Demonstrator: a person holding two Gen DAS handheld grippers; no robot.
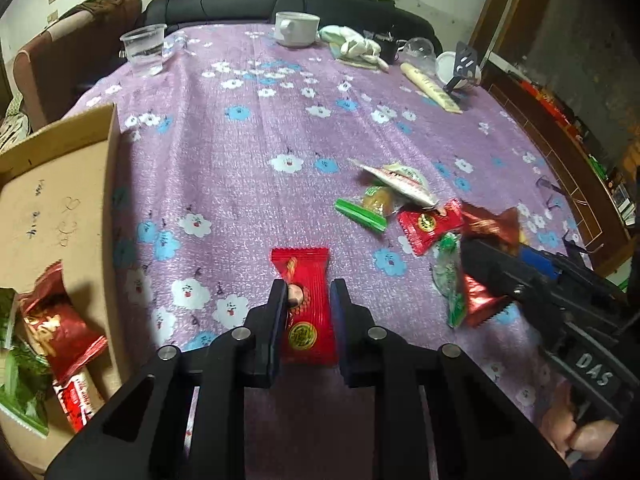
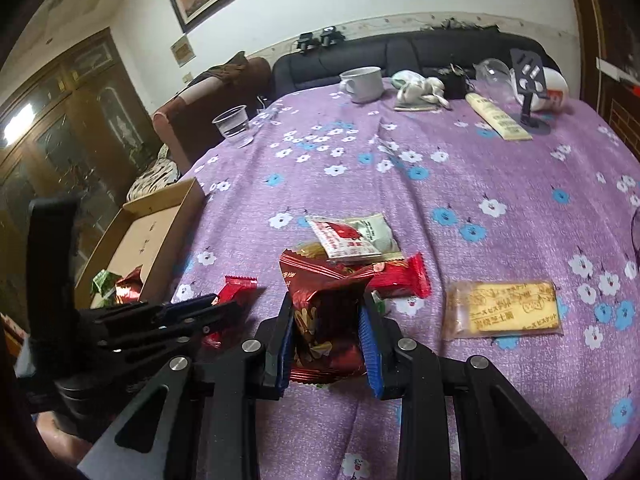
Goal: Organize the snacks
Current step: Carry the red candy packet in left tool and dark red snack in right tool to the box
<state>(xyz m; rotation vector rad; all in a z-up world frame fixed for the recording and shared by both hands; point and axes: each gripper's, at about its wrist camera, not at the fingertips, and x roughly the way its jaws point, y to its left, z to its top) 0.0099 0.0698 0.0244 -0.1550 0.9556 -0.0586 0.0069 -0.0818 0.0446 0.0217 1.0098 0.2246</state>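
- The left gripper [image 1: 307, 289] fills the lower middle of the left wrist view; its fingers [image 1: 276, 312] stand on either side of a bright red snack packet [image 1: 306, 320] that lies flat on the table [image 1: 248, 168]. A gap shows along the packet's right edge, so I cannot tell whether the fingers are clenched on it or merely around it.
- The right gripper [image 2: 326, 310] sits at lower centre of the right wrist view, its blue-padded fingers [image 2: 370, 344] pressed against both sides of a dark red foil snack bag [image 2: 326, 320], which crumples between them.
- Just above that bag in the frame lies a loose pile: a white-and-red sachet [image 2: 352, 236] on top and a red wrapper [image 2: 404, 280] to its right.
- A clear pack of yellow biscuits [image 2: 506, 310] lies flat to the right of the pile, apart from it.
- A cardboard box [image 1: 92, 184] sits at the left edge of the left wrist view; red and green packets [image 1: 52, 328] lie in its near corner.
- At the far, upper edge of the purple flowered cloth stand a clear plastic cup [image 1: 145, 49] to the left and a white mug [image 1: 297, 26] near centre.
- A black sofa [image 1: 248, 6] runs behind the table.
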